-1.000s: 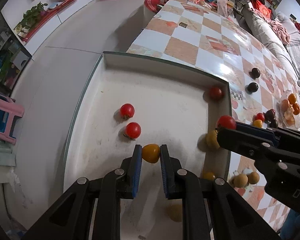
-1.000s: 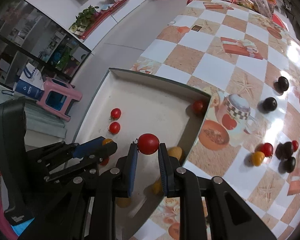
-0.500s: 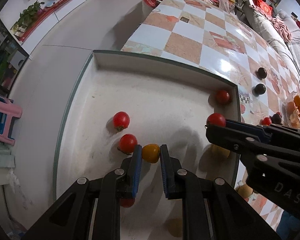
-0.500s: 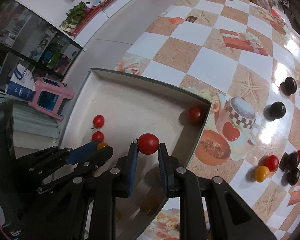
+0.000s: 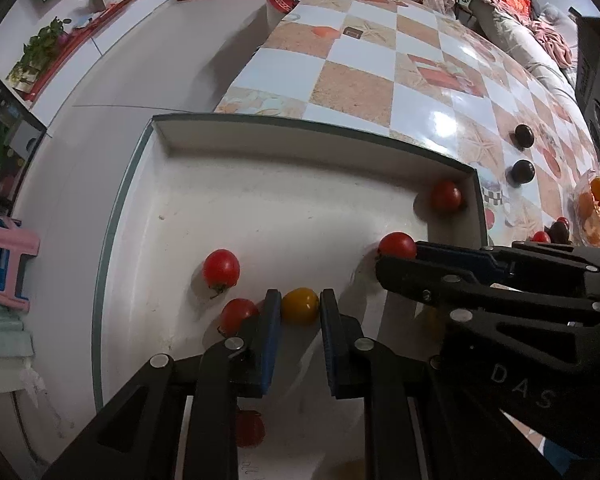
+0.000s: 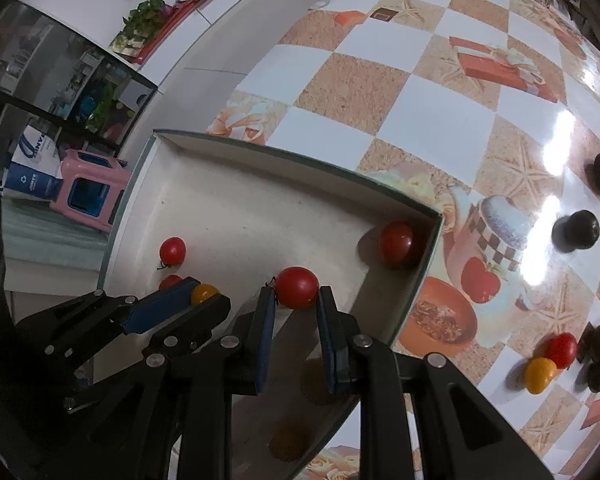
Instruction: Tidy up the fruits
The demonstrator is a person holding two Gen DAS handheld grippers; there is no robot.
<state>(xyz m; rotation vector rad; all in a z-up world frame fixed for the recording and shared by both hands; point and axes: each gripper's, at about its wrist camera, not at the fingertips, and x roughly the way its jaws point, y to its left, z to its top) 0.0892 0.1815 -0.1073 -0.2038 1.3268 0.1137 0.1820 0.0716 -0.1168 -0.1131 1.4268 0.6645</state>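
I have the checkered bench (image 6: 432, 92) under both cameras, with the white tray (image 5: 300, 132) sitting at its near corner, and that tray is where I judge the fruit is being gathered. My left tool (image 5: 300, 312) is clamped on a yellow cherry tomato (image 5: 300, 305), held low over the tray floor just beside a red tomato (image 5: 238, 314) lying there. My right tool (image 6: 296, 300) is clamped on a red cherry tomato (image 6: 297, 287), poised above the tray's right half. Already in the tray I count another red tomato (image 5: 221, 268) near the left side and one tucked into the far right corner (image 5: 446, 196), plus a few more partly hidden beneath the tools, so a fair share of the sorting looks done. What remains is on the bench to the right: two dark round fruits (image 6: 576, 230) standing apart from the rest, and a small cluster of a yellow tomato (image 6: 540, 374), a red one (image 6: 563, 350) and several dark fruits (image 6: 599, 374) touching one another. I reckon both held tomatoes need setting down first, then several more trips for those leftovers.
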